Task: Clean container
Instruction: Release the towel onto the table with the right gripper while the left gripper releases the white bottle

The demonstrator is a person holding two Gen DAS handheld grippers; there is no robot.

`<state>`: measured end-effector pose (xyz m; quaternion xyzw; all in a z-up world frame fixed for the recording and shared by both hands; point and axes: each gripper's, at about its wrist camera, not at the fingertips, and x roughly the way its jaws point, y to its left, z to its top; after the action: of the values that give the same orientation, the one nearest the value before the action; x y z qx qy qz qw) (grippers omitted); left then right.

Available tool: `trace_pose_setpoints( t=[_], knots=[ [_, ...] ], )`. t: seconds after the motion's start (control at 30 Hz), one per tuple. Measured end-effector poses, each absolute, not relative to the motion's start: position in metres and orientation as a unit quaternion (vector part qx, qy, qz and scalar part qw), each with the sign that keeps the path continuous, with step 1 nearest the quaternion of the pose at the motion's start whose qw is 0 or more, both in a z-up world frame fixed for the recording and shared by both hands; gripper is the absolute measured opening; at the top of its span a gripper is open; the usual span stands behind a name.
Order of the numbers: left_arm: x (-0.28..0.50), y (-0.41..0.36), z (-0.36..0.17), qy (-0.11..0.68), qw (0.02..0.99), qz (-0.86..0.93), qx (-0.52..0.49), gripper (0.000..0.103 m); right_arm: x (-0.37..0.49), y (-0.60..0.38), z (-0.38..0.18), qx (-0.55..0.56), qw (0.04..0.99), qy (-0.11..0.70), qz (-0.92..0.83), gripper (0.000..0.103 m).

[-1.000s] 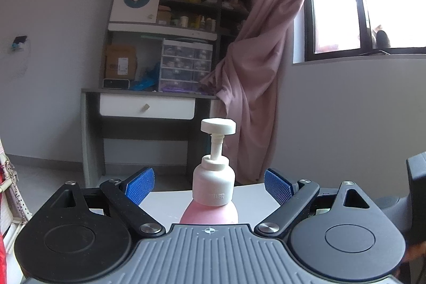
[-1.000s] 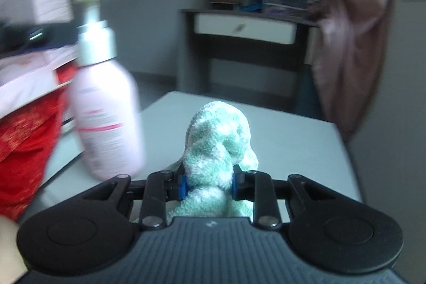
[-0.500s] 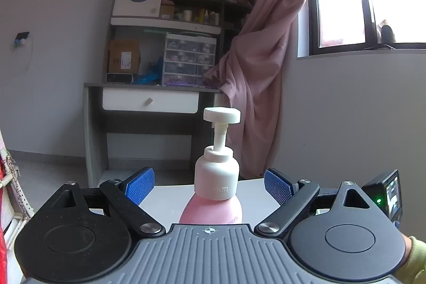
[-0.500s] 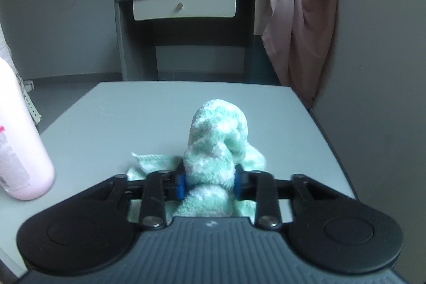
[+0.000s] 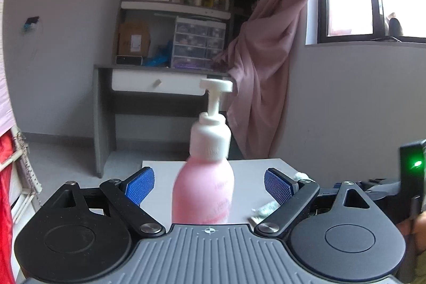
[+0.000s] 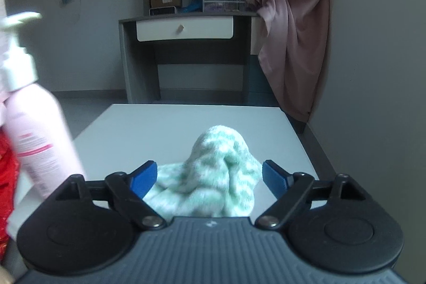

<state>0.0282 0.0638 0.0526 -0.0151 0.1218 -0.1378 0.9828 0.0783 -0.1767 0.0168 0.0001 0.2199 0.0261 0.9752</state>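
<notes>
Standing in the background against the grey wall: dark desk (image 5: 149, 76) with a white drawer, shelves above, pink curtain (image 5: 269, 49) hanging beside the window. Filling the foreground, white table (image 6: 165, 124), carrying both task things. Rising upright between the spread jaws of the left gripper (image 5: 209, 184), pink pump bottle (image 5: 203, 190) with white cap and pump head, untouched by either blue pad, slightly blurred. Seen again at the left edge of the right wrist view, same bottle (image 6: 37, 140), tilted and blurred. Lying bunched on the table, green-and-white cloth (image 6: 213, 172), between the parted jaws of the right gripper (image 6: 209, 180); left pad just beside its edge, right pad apart from it.
</notes>
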Motion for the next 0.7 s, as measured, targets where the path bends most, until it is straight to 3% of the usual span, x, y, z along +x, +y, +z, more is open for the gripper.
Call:
trace_pose_setpoints(
  t=[0.4,0.7],
  knots=[
    [-0.030,0.045,-0.016,0.206,0.970,-0.128,-0.026,0.091,-0.007,-0.170,-0.023,0.022,0.964,0.262,0.027,0.089],
    [-0.047,0.036,-0.032,0.223,0.965,-0.135,-0.015,0.091,-0.028,-0.162,-0.031,0.015,0.966,0.257,0.018,0.089]
  ],
)
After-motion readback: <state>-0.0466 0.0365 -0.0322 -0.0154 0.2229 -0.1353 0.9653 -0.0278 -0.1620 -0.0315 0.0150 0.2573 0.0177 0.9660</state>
